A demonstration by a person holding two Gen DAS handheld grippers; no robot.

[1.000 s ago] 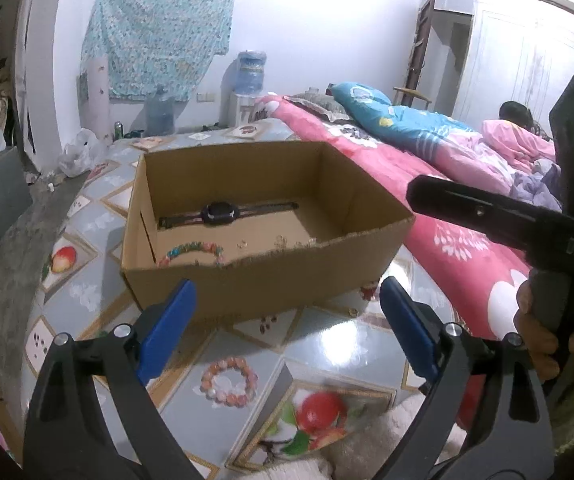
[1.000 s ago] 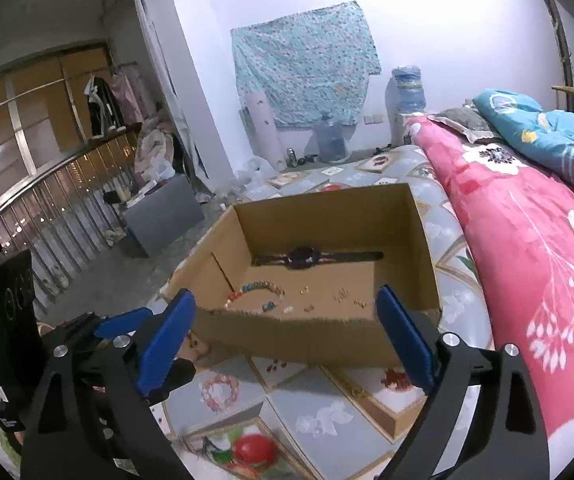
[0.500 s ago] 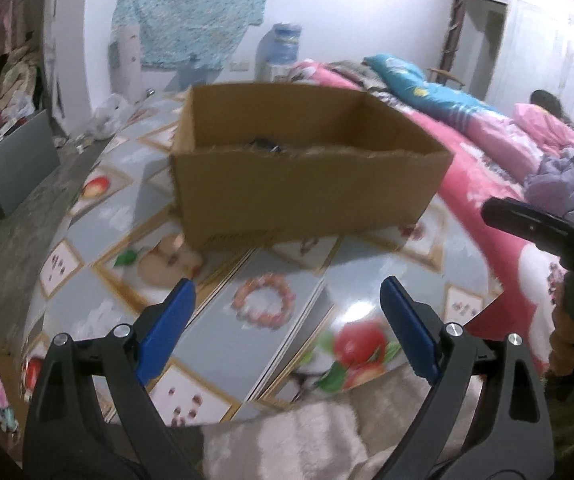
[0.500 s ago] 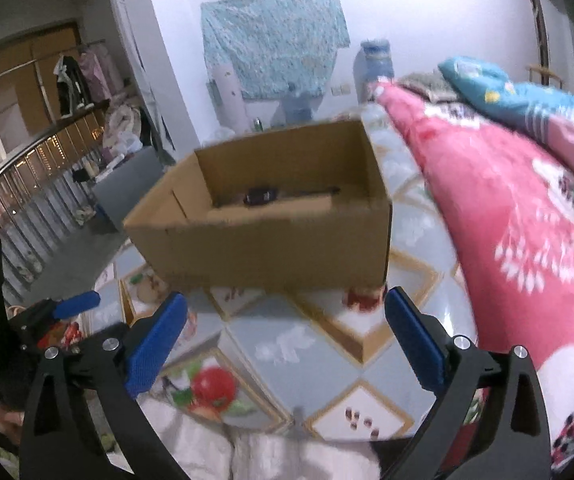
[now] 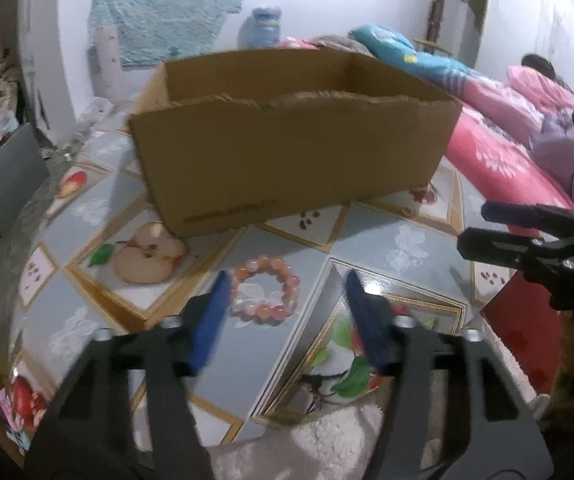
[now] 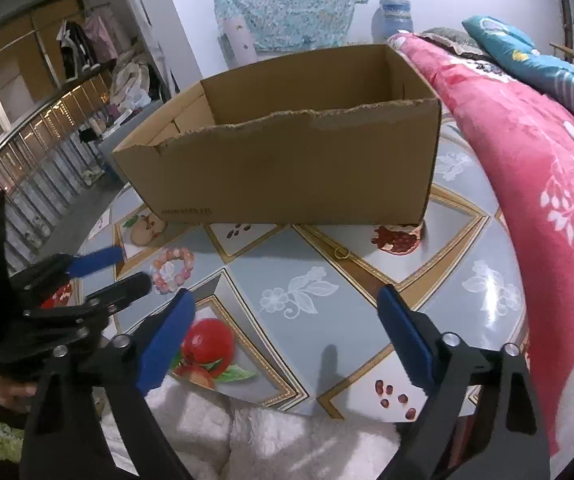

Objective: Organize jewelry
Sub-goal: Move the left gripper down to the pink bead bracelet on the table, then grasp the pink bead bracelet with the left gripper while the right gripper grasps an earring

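A pink bead bracelet (image 5: 265,290) (image 6: 173,270) lies on the fruit-patterned mat (image 5: 387,248) in front of the open cardboard box (image 5: 287,152) (image 6: 287,168). My left gripper (image 5: 286,280) (image 6: 133,268) hangs low over the mat with its jaws closing. The bracelet sits between them, close to the left pad and apart from the right one. My right gripper (image 6: 287,296) (image 5: 473,226) stands wide with its jaws closing a little, and nothing is between them. A small gold ring (image 6: 342,253) (image 5: 406,211) lies on the mat ahead of it. The box's front wall hides its contents.
A bed with a pink flowered blanket (image 6: 527,152) runs along the right. A person (image 5: 535,64) lies at its far end. White fluffy fabric (image 6: 287,440) sits under both grippers. A grey bin (image 5: 3,176) and a railing (image 6: 27,160) stand to the left.
Both grippers have sunk toward the mat, so the box's inside has dropped out of sight. The left jaws have narrowed around the bracelet.
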